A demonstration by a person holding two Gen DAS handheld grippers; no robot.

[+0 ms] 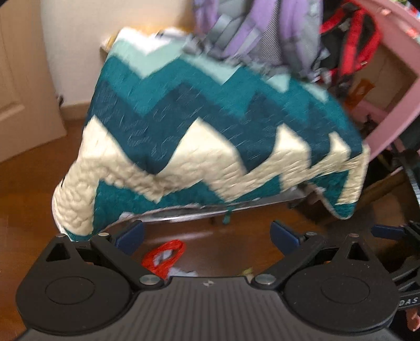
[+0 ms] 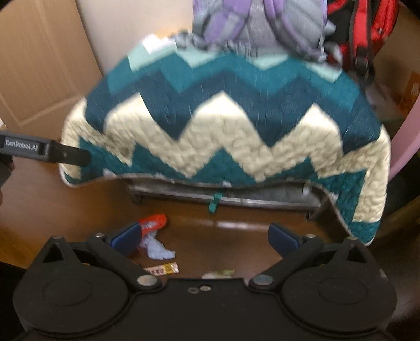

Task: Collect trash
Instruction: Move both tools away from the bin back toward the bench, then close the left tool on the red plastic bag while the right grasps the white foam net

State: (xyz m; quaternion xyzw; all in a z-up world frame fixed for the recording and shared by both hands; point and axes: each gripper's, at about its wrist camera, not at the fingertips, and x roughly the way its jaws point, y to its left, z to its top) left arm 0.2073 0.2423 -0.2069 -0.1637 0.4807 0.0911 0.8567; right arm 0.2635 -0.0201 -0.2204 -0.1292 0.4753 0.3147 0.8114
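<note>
While both grippers, left point(image 1: 207, 236) and right point(image 2: 204, 236), are held spread and empty, ready for grasping, the trash, a red bag point(image 2: 153, 221), tissue point(image 2: 160, 251) and wrapper point(image 2: 162, 268), is seen below the quilt point(image 2: 223, 126).

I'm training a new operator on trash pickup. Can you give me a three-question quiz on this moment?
1. True or false: the left gripper is holding trash.
2. The red wrapper lies: A) on the quilt, B) on the wood floor, C) in a bin.
3. What hangs over the quilt's far edge?

Key:
1. False; both it and the right gripper are open and empty.
2. B.
3. A purple-grey backpack.
</note>
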